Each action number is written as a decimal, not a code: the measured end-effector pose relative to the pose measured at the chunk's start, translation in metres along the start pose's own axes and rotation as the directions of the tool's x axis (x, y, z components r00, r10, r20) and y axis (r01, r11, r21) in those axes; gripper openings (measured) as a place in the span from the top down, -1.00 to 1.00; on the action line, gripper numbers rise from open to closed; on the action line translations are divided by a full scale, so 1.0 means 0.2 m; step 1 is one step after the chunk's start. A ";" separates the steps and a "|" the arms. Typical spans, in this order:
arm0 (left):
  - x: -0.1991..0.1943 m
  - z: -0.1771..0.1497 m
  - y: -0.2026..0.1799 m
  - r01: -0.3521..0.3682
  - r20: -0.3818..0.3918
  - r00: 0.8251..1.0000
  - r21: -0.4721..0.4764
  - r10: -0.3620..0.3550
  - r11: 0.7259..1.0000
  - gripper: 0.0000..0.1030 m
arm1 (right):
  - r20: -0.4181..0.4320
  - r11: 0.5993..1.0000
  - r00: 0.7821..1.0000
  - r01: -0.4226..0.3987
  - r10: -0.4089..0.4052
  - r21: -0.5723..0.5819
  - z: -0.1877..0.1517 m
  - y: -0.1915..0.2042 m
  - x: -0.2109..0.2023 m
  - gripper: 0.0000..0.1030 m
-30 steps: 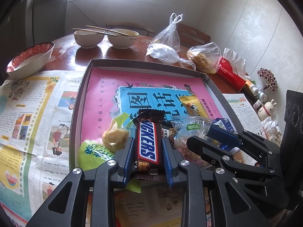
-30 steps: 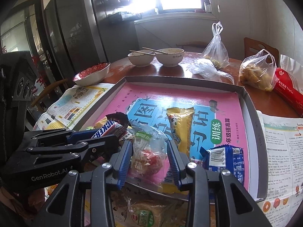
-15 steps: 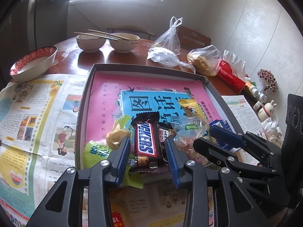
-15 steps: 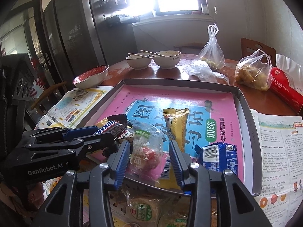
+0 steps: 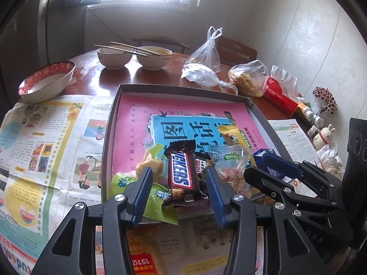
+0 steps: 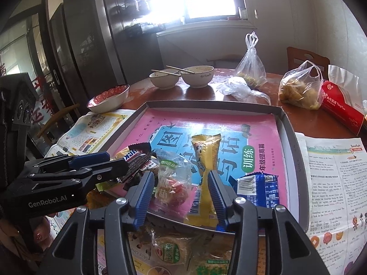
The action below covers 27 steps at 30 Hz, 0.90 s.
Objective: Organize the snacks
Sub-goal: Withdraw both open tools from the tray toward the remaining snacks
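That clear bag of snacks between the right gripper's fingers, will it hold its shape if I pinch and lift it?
Probably not: the clear bag looks thin and crinkled, so it should crumple. Its glossy film may slip. It looks light.

- left gripper [image 5: 179, 178] tilts down and forward; its jaws have just been opening, and the blue pads [image 5: 143, 189] now sit clear on either side of what's between them
- right gripper [image 6: 181, 183] has the same tilt, right alongside, jaws also just opening, pads [image 6: 215, 189] apart
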<state>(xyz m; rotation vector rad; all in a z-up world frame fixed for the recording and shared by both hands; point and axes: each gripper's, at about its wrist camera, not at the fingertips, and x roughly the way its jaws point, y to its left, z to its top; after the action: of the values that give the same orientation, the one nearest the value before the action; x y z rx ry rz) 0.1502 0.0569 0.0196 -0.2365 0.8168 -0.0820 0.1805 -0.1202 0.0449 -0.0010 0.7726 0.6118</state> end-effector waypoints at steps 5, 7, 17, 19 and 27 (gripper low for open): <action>-0.02 0.00 -0.01 -0.014 0.009 1.000 0.006 0.014 1.000 -0.11 | 0.014 1.000 1.000 0.008 -0.008 0.005 0.00 -0.01 -0.03 -0.06; -0.03 -0.01 -0.01 -0.014 0.010 1.000 0.008 0.014 1.000 -0.14 | 0.021 1.000 1.000 0.008 -0.009 0.008 0.00 -0.01 -0.04 -0.10; -0.08 -0.01 -0.04 -0.002 0.024 1.000 0.023 0.002 1.000 -0.33 | 0.044 1.000 0.999 0.008 -0.010 0.028 0.00 -0.04 -0.09 -0.25; -0.10 -0.01 -0.05 -0.002 0.030 1.000 0.026 0.002 1.000 -0.35 | 0.050 0.999 0.999 0.009 -0.010 0.031 0.00 -0.05 -0.11 -0.27; -0.18 -0.03 -0.09 0.002 0.052 0.999 0.045 -0.004 0.999 -0.41 | 0.074 1.000 0.997 0.012 -0.014 0.028 -0.01 -0.05 -0.20 -0.33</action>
<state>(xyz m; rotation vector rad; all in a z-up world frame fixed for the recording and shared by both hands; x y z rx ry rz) 0.1221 0.0451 0.0459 -0.1966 0.7622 -0.0963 0.1630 -0.1487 0.0673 0.0418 0.7085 0.5852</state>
